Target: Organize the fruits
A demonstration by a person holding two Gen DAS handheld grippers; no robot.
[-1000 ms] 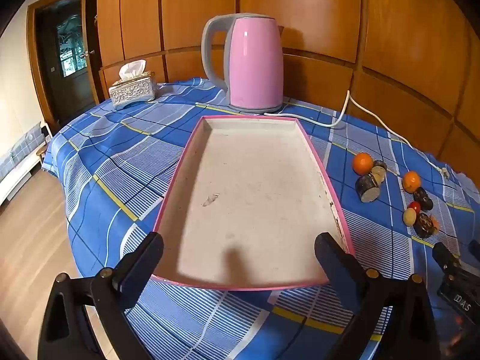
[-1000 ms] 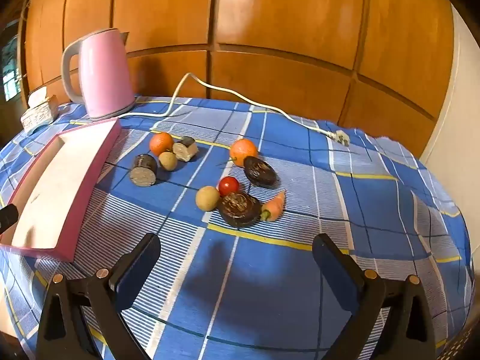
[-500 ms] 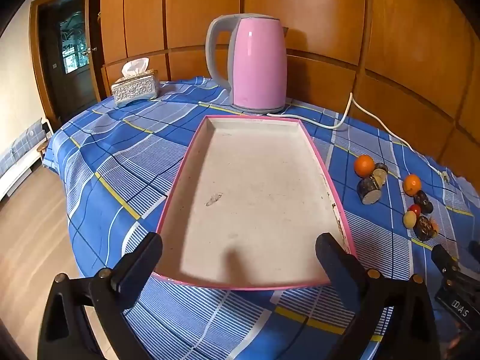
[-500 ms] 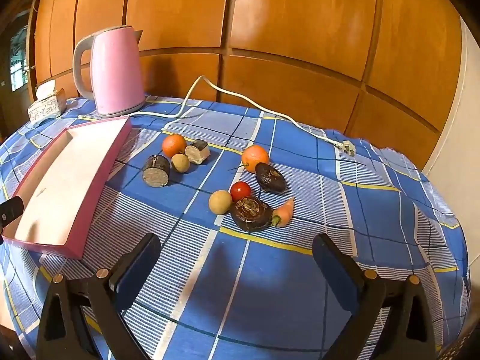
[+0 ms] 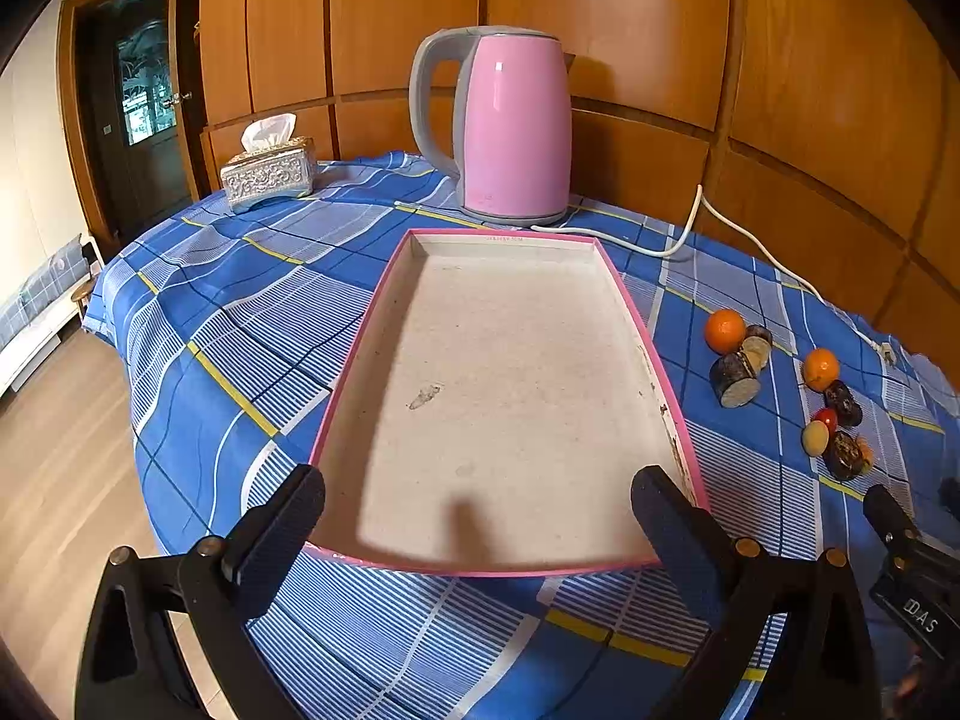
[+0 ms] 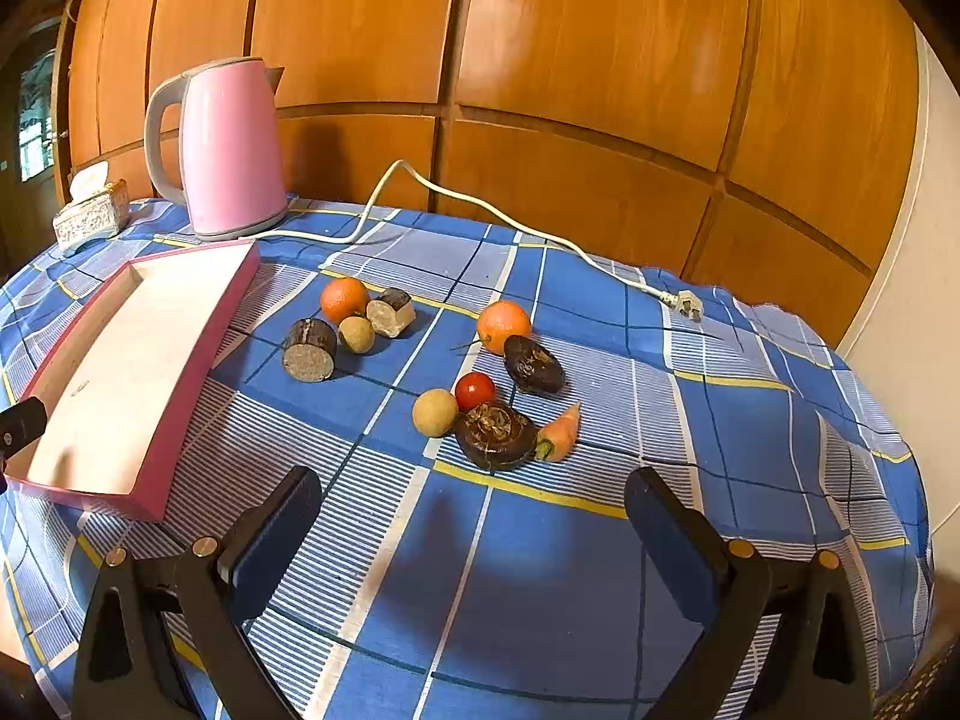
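A pink-rimmed tray (image 5: pixel 624 294) (image 6: pixel 180 414) lies empty on the blue checked tablecloth. My left gripper (image 5: pixel 480 516) hangs open over the tray's near edge, holding nothing. To the tray's right lie several loose fruits and vegetables: two oranges (image 6: pixel 343 298) (image 6: pixel 503 326), a cherry tomato (image 6: pixel 474 390), two tan round fruits (image 6: pixel 434 413) (image 6: pixel 356 334), a small carrot (image 6: pixel 559 435), two cut dark stalk pieces (image 6: pixel 309 350) and two dark bulbs (image 6: pixel 495 435). My right gripper (image 6: pixel 474 531) stands open on the near side of the pile, empty.
A pink electric kettle (image 5: pixel 516 126) (image 6: pixel 231 147) stands behind the tray, its white cord (image 6: pixel 510 225) trailing right across the cloth to a plug. A silver tissue box (image 5: pixel 269 174) sits at the far left. Wooden wall panels stand behind the table; the floor drops away left.
Both grippers have drawn slightly nearer to the table, so the tray and the fruit pile look a little larger. Nothing on the table has moved and both stay open.
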